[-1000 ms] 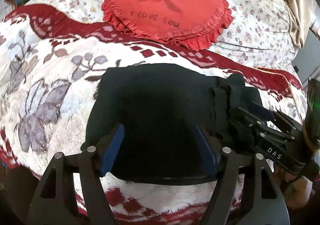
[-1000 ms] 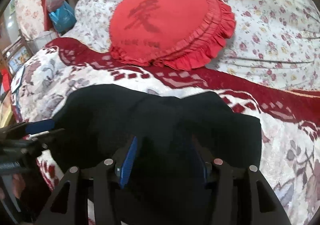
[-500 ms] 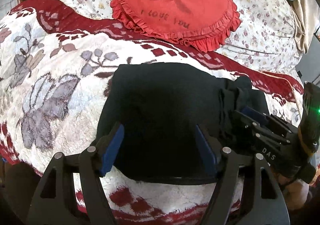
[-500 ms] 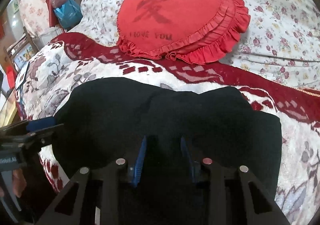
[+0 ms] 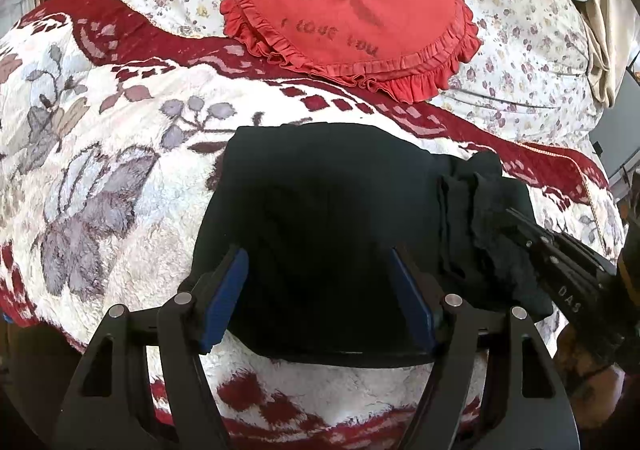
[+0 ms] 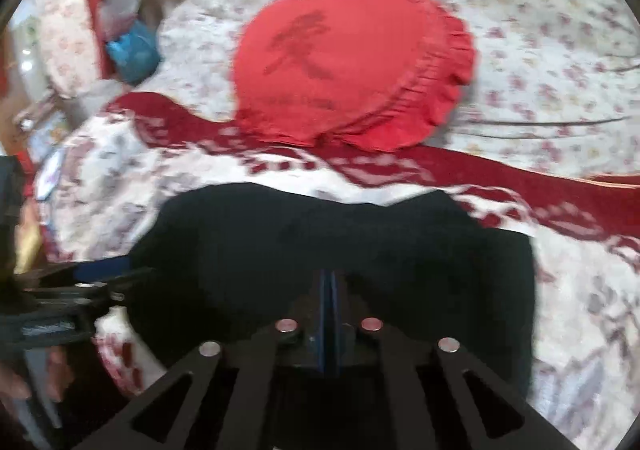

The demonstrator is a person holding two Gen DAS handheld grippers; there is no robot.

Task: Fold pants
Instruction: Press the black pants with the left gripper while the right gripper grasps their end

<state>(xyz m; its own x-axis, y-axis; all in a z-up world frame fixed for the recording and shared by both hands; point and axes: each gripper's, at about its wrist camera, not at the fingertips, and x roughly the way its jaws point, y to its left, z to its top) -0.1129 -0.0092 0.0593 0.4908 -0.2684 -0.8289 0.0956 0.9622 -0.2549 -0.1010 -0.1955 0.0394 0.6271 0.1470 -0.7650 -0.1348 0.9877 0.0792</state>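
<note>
The black pants (image 5: 320, 210) lie folded into a compact bundle on the white and red patterned blanket (image 5: 100, 170). My left gripper (image 5: 318, 274) is open, its blue pads straddling the near edge of the bundle. My right gripper (image 6: 330, 290) is shut, its blue pads pressed together on the near edge of the pants (image 6: 360, 242). In the left wrist view the right gripper (image 5: 516, 222) reaches into the bunched right end of the pants. In the right wrist view the left gripper (image 6: 120, 270) shows at the left edge of the bundle.
A round red frilled cushion (image 5: 352, 10) lies beyond the pants on a floral bedsheet (image 5: 520, 50). Bags and clutter (image 6: 124, 10) stand at the bed's far left. A beige cloth (image 5: 600, 10) hangs at the far right.
My right gripper has closed from open to shut on the pants' near edge and moved, blurring its view. My left gripper stays open and has shifted slightly left along the bundle.
</note>
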